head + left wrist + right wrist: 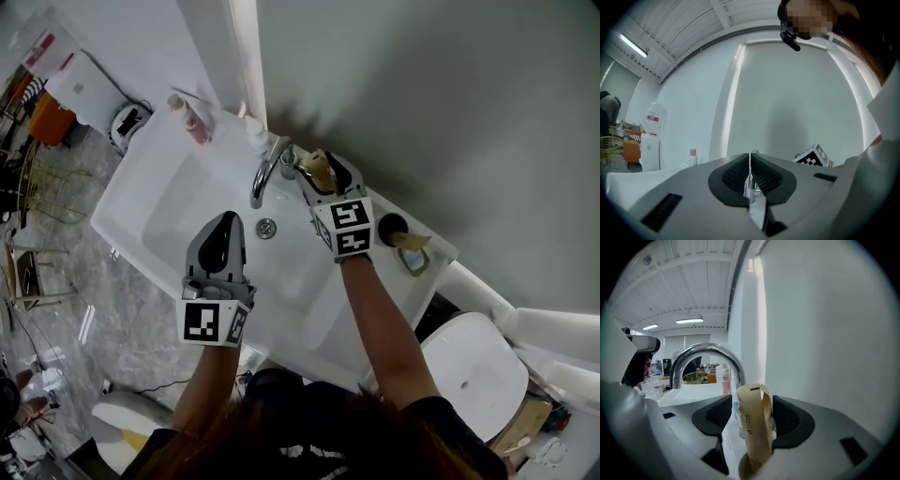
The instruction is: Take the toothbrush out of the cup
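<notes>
Right hand-held gripper (325, 173) is at the back of the sink (178, 187), right beside the tap (267, 169), jaws spread wide. Btw them lies the toothbrush (753, 425) in a tan paper sleeve, running lengthwise w/ its far end toward the tap. There's a gap on one side & the other pad looks near but not pressing, so I'd call it released, not gripped. Left hand-held gripper (223, 225) hovers over the basin, clenched on nothing.

The cup (392, 226), I think, is the dark round mouth just right of the marker cube, on the sink's ledge. The toothbrush is apart from it, so prob. already out. Whether the pack's near end rests on the ledge I can't tell.

Handling, my guess: v. light, a thin stiff handle inside a loose paper sleeve. The paper will crumple & may slide over the handle. So pinch across the flat sides around mid-length, where the handle backs the paper, not at the empty-looking folded top.

Writing: one line of small dark print runs down the sleeve, plus a dark mark near its top, both too small to read. Bottle (190, 120) w/ a pinkish label at the sink's far corner: also unreadable.
</notes>
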Motion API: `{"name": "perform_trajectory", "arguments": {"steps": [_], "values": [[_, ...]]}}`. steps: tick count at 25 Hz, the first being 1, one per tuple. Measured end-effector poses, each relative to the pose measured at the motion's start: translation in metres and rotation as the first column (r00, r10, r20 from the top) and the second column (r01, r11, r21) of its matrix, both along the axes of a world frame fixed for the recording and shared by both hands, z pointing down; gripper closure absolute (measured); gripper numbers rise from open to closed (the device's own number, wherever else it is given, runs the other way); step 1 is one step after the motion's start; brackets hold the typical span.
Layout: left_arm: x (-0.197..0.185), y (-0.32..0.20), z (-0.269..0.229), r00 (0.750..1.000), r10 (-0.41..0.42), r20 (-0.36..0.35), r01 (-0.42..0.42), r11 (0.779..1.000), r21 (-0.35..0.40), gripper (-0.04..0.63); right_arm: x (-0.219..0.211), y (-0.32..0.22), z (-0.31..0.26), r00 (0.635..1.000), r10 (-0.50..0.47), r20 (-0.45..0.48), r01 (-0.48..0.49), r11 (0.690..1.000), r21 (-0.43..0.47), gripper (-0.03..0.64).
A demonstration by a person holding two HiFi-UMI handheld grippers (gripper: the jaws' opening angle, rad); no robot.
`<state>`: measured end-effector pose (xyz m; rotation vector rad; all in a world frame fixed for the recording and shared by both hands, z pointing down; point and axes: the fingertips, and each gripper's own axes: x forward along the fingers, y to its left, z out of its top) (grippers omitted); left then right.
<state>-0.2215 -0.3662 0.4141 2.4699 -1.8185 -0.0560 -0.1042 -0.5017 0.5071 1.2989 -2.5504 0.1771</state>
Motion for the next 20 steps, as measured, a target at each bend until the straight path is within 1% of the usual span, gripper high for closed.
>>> {"name": "perform_trajectory", "arguments": {"steps": [2,4,8,12,18,20], "values": [[-0.004,0.000,0.002,1.000,-0.009,0.002,0.009,1.000,-0.004,0.566,-0.001,-0.002,0.004,0.999,0.003,-0.032,-0.002,1.000,0.007,0.347],[-0.006,0.001,0.005,1.000,-0.017,0.006,0.017,1.000,-0.007,0.566,0.000,-0.003,0.004,0.999,0.012,-0.039,-0.011,1.000,0.020,0.405],[-0.006,0.005,0.005,1.000,-0.022,0.014,0.022,1.000,-0.004,0.567,0.005,0.001,-0.008,0.999,0.023,-0.028,-0.021,0.997,0.068,0.483],[-0.004,0.011,-0.002,1.000,-0.022,0.017,0.021,1.000,0.008,0.566,0.013,0.012,-0.038,0.999,0.028,0.022,-0.031,0.993,0.115,0.509],[0.008,0.021,-0.021,1.000,-0.006,0.019,0.006,0.999,0.033,0.567,0.029,0.038,-0.112,0.993,0.021,0.119,-0.047,0.975,0.218,0.514],[0.014,0.024,-0.026,1.000,0.002,0.019,-0.003,0.999,0.043,0.566,0.039,0.048,-0.134,0.987,0.022,0.159,-0.060,0.969,0.238,0.515]]}}
